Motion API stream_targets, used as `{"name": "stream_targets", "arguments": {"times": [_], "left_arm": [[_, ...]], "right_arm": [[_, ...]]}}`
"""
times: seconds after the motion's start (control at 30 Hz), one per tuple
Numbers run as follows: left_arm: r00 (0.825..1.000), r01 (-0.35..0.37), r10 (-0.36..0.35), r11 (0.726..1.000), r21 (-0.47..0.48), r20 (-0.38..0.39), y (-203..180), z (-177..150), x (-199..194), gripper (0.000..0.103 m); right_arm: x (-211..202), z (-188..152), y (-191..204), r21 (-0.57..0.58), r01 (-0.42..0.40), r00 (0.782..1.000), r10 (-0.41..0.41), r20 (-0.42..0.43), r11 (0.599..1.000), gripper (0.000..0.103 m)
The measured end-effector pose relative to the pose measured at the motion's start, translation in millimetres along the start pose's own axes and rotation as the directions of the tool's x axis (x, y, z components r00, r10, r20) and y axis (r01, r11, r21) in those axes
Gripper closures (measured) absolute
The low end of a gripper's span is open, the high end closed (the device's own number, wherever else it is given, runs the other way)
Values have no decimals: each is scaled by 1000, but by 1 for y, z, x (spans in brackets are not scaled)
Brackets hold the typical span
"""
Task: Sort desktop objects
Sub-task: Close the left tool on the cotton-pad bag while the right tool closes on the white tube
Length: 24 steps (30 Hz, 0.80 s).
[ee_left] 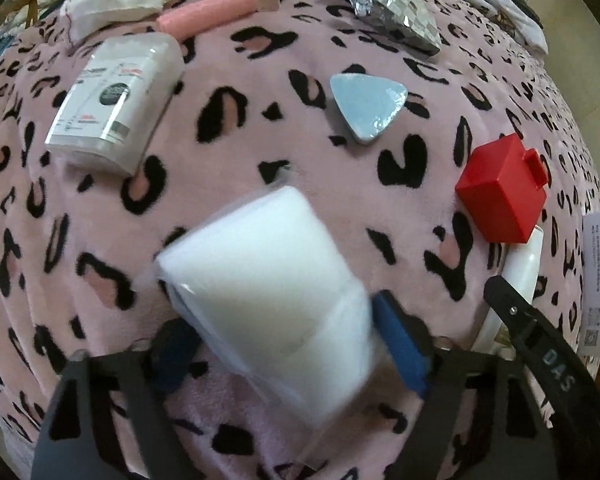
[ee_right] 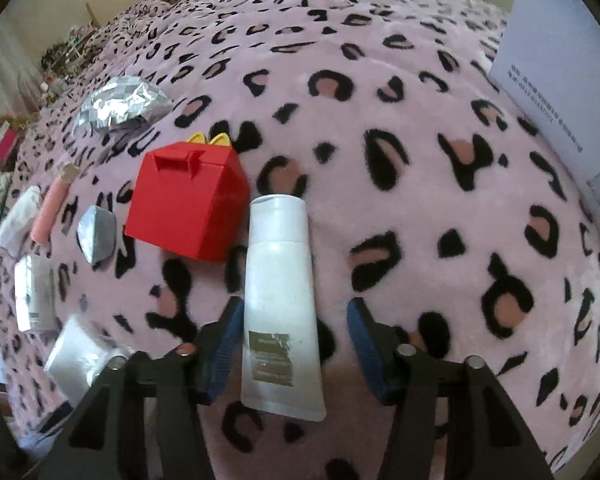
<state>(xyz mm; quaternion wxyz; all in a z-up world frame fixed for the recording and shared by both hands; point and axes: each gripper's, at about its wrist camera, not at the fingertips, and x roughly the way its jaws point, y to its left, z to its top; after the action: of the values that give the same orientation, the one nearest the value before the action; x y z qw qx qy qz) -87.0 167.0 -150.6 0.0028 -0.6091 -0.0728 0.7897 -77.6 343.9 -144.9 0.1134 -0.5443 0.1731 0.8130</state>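
Early in the sort, we reckon. Left claw (ee_left: 284, 344) clenched on white pack (ee_left: 268, 280), lifted over blanket (ee_left: 260, 140). Right claw (ee_right: 296, 344) released, straddling tube (ee_right: 280, 300), not gripped yet. Red box (ee_right: 188, 208), foil bag (ee_right: 120, 104), triangle (ee_left: 366, 110), far-left carton (ee_left: 116, 104) etc. still scattered, no bin in view.

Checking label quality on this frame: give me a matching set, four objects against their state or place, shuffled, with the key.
Objects:
1. white wrapped foam block
2. white squeeze tube
3. red plastic house-shaped box
4. grey rounded-triangle piece

States:
A. lies flat between the open right gripper fingers, not clamped
B. lies apart from both grippers, beyond the block
C. clamped in the left gripper
D. sits at the tube's cap end, yellow handles behind it

Pairs: 1-C, 2-A, 3-D, 4-B
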Motion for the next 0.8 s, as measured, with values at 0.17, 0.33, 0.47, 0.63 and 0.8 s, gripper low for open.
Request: {"name": "stream_targets", "arguments": {"times": [0.17,0.33,0.47,0.63,0.8], "left_arm": [[1000,6,-6,999,39,20,5,-1,-4,51],[999,28,-30,998,58,40,12,0,-11,64],[998,31,-37,995,92,58,19,2,-15,68],[997,9,-19,993,119,81,33,0,-27,69],[994,-21,5,988,151,107,45,-3,-43,69]], "right_arm": [[6,-1,6,-11,10,1000,-10,12,1000,69],[1,-4,3,8,-6,999,6,51,1000,69],[-13,-8,3,21,-29,997,27,79,999,70],[-33,-19,9,10,-49,993,47,106,999,70],[-51,-31,17,-10,-78,991,79,111,997,70]]}}
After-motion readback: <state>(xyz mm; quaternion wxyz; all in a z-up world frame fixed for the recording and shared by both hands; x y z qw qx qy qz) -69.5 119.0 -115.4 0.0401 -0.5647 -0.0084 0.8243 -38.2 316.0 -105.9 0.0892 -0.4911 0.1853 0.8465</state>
